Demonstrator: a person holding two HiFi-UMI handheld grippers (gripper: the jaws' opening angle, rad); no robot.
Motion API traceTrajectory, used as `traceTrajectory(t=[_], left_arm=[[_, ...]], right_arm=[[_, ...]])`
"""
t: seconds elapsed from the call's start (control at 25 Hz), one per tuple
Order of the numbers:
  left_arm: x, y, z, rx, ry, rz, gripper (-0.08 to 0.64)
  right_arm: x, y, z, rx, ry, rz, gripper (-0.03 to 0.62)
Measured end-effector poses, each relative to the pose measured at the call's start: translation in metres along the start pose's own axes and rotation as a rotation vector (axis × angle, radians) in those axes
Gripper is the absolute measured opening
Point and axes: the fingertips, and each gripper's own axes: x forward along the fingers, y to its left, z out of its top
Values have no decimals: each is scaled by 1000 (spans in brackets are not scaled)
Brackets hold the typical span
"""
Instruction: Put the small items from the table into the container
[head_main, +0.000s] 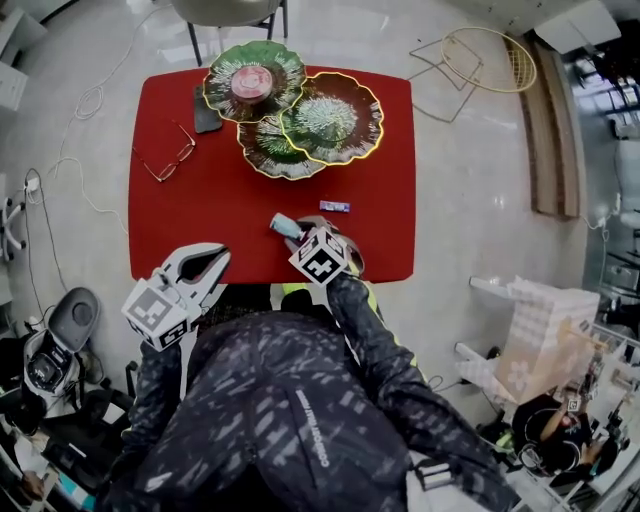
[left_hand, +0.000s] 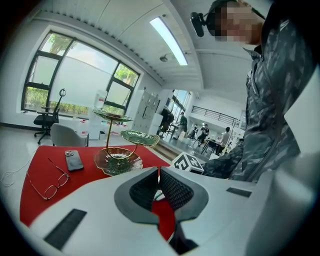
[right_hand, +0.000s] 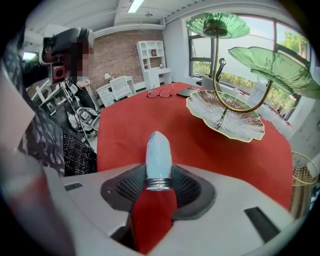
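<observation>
A light blue tube (right_hand: 158, 155) with a silver collar lies on the red table (head_main: 220, 215) near its front edge, tip pointing away from me. My right gripper (right_hand: 159, 182) is shut on the tube; in the head view, that right gripper (head_main: 300, 232) sits over the tube (head_main: 283, 224). A small purple and white packet (head_main: 335, 207) lies just beyond. The container is a three-tier green leaf dish stand (head_main: 330, 117) at the far side, with a pink round thing (head_main: 252, 82) on its top dish. My left gripper (head_main: 205, 265) hovers shut and empty at the front left edge.
Glasses (head_main: 168, 160) and a dark phone (head_main: 206, 110) lie at the table's far left. A chair (head_main: 225, 12) stands beyond the table, a wire basket (head_main: 490, 58) on the floor at the far right. Cables run along the left floor.
</observation>
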Motion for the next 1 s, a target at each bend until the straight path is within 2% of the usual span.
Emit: traceTrajectory(t=[1.0], left_arm=[[36, 9, 30, 36, -28, -97, 12]], right_arm=[[-103, -13, 83, 101, -216, -111, 166]])
